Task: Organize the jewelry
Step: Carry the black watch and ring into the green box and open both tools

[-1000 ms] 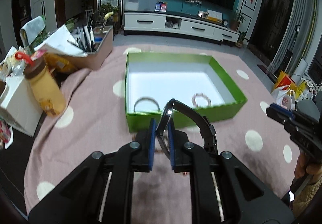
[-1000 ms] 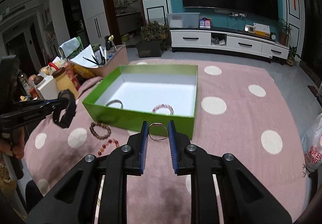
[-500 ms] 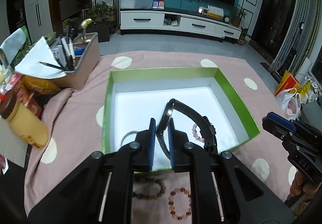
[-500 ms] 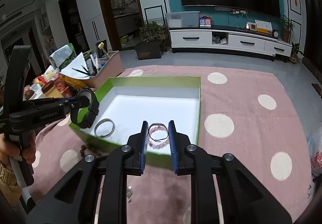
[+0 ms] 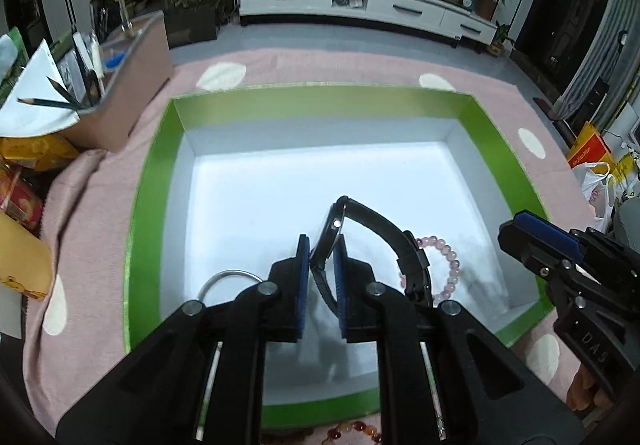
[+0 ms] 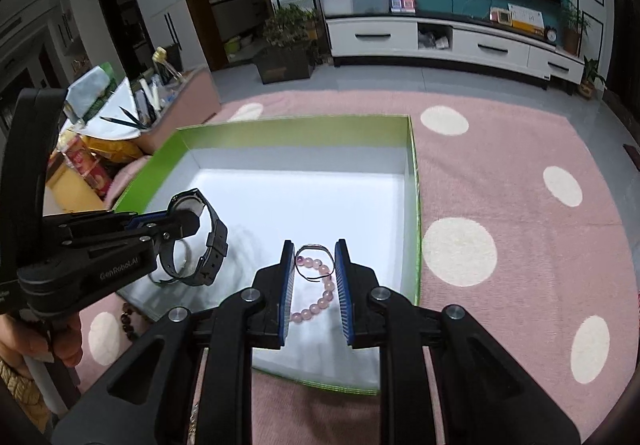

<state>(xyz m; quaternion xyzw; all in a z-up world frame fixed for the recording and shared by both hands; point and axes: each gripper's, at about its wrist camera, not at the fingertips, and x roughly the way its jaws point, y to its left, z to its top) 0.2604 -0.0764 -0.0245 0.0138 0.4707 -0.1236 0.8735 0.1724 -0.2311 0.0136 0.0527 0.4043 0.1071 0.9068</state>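
Note:
A green box (image 5: 148, 181) with a white floor lies open on the pink dotted cloth; it also shows in the right wrist view (image 6: 414, 181). My left gripper (image 5: 323, 249) is shut on a black wristwatch (image 5: 380, 229) and holds it above the box's near half. The watch also shows in the right wrist view (image 6: 208, 237). My right gripper (image 6: 315, 259) is shut on a thin dark wire bangle (image 6: 314, 261) above the box floor. A pink bead bracelet (image 5: 450, 261) and a silver bangle (image 5: 224, 277) lie inside the box.
A tan organizer bin (image 5: 132, 57) with pencils and papers stands at the far left. Snack packets (image 5: 24, 181) lie beside it. Dark bead bracelets (image 5: 352, 431) lie on the cloth in front of the box. The right gripper's body (image 5: 576, 285) is at the box's right side.
Both grippers have moved forward from in front of the box to above its inside, each still holding its piece. The bracelets on the cloth have slid toward the frame bottom.

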